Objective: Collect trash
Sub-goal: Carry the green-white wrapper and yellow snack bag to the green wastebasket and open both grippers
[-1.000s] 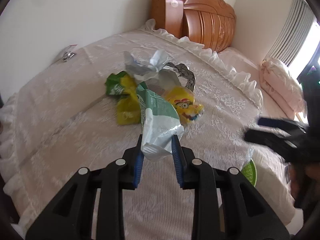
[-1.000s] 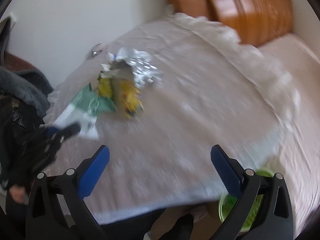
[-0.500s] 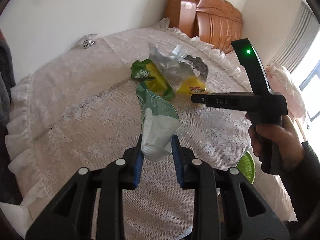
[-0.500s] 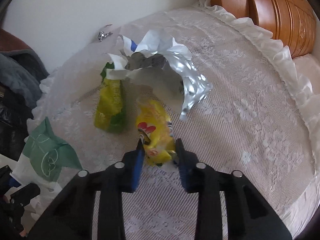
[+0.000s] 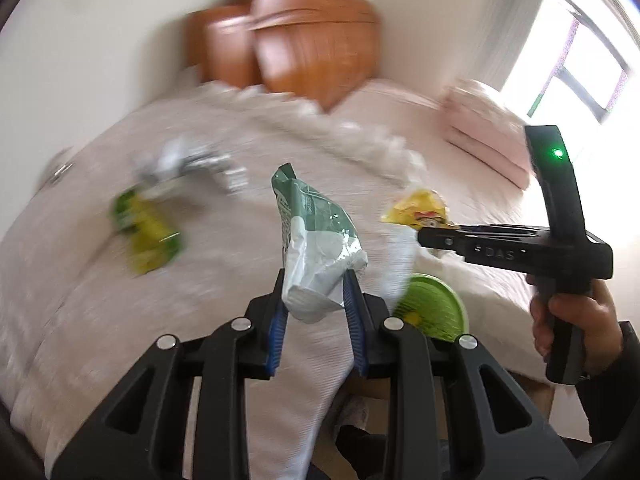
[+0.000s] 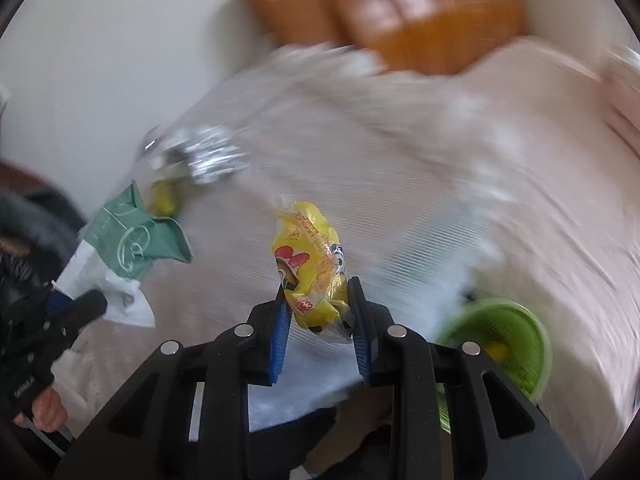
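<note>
Above the lace bedspread (image 5: pixel 100 312), the left gripper (image 5: pixel 314 304) tilts downward, clamping a green-white wrapper (image 5: pixel 316 248); at three o'clock the right gripper (image 6: pixel 318 316), likewise tilted, pinches a yellow wrapper (image 6: pixel 310 264), just clenched.

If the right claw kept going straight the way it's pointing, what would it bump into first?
Probably just the lacy bedspread. The right claw is shut on the yellow wrapper and tilts down toward bare cloth ahead. The green bin sits off to its right. The picture is blurry, so depth is uncertain.

Right tongs (image 6: pixel 318 312) now clamped on the yellow wrapper (image 6: pixel 314 268), off the bedspread (image 6: pixel 420 184), nearer the green bin (image 6: pixel 500 352).
</note>
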Motion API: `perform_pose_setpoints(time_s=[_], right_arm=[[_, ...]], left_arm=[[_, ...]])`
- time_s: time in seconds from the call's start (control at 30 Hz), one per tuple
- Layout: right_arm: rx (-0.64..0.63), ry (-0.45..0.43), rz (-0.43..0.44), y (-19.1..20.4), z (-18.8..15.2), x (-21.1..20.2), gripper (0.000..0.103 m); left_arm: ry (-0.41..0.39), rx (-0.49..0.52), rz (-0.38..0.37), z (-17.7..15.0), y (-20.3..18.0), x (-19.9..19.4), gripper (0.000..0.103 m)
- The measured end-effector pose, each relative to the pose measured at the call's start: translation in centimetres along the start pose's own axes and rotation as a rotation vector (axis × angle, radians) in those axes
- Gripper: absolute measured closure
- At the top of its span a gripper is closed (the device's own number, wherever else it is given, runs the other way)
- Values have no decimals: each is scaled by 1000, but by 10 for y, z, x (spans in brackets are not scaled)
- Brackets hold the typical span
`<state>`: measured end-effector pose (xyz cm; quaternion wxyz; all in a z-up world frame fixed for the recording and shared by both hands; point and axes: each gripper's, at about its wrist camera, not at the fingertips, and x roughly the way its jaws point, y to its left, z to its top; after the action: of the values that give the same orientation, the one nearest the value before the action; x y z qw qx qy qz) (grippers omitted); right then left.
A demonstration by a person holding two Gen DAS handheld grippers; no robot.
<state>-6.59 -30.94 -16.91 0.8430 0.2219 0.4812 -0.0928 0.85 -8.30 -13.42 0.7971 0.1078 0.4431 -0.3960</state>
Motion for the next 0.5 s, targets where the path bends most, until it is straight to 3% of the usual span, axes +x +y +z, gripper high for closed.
perform_pose_setpoints(time_s=[0.27,0.4,0.5], right_arm=[[261,-100,-156,-127,-60,-84,75],[317,-120,-185,-163,-79,-102,75],[343,-122,-192,-180,-90,-109,75]], left_arm=[[56,227,-182,15,-120,40,76],[109,291,-243,14,-168,64,76],[154,335,-237,8,-197,90,73]])
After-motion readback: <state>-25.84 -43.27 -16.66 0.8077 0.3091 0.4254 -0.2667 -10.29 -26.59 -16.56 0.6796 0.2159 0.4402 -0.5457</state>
